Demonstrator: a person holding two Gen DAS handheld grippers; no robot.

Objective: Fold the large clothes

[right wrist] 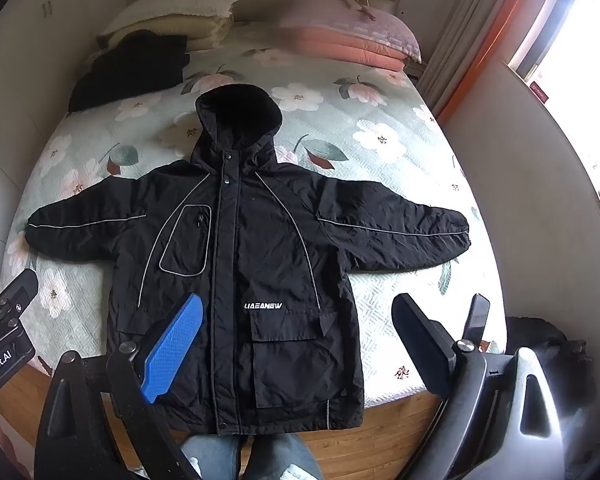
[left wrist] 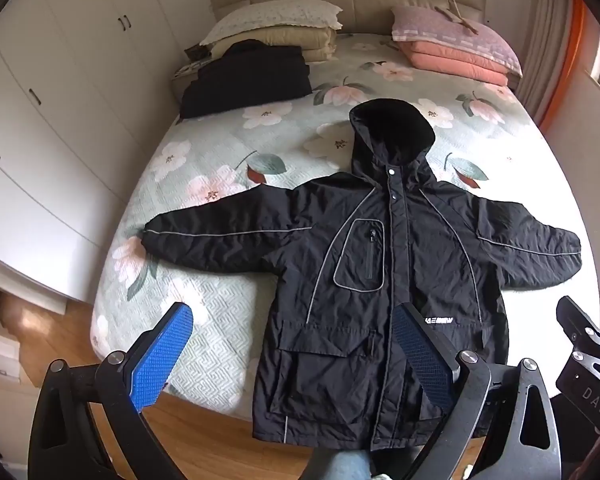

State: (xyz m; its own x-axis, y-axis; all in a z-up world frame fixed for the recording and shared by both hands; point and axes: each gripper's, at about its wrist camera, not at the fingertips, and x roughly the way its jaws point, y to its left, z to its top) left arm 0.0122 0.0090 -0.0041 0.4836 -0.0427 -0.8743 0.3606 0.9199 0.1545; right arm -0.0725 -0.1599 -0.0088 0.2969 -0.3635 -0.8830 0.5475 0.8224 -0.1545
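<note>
Blue pads are filling the bottom of both my views. Left gripper [left wrist: 296, 352] is hanging with its jaws spread as wide as they go, nothing between them, one finger over the quilt and the other over the jacket's lower front. Right gripper [right wrist: 300, 348] is standing just as wide and just as empty, pointing steeply down at the hem side; its blue pad [right wrist: 172, 356] is showing over the jacket, its other finger over the quilt. Neither is touching cloth as far as I am seeing.

Jacket [left wrist: 384, 272], black with grey piping, is lying face up on the bed [left wrist: 204, 364], zipped shut, both sleeves stretched out sideways and the hood [left wrist: 392, 128] pointing toward the headboard. Its hem is hanging over the near edge of the mattress, above the wooden floor [right wrist: 340, 444].

Further back, I am seeing a folded dark garment [left wrist: 248, 76] sitting near the left pillows [left wrist: 272, 32], and pink pillows [left wrist: 456, 48] lying at the right. White wardrobes [left wrist: 40, 128] are running along the left side. Denim-clad legs [right wrist: 244, 456] are showing at the bottom, just beside the bed.
</note>
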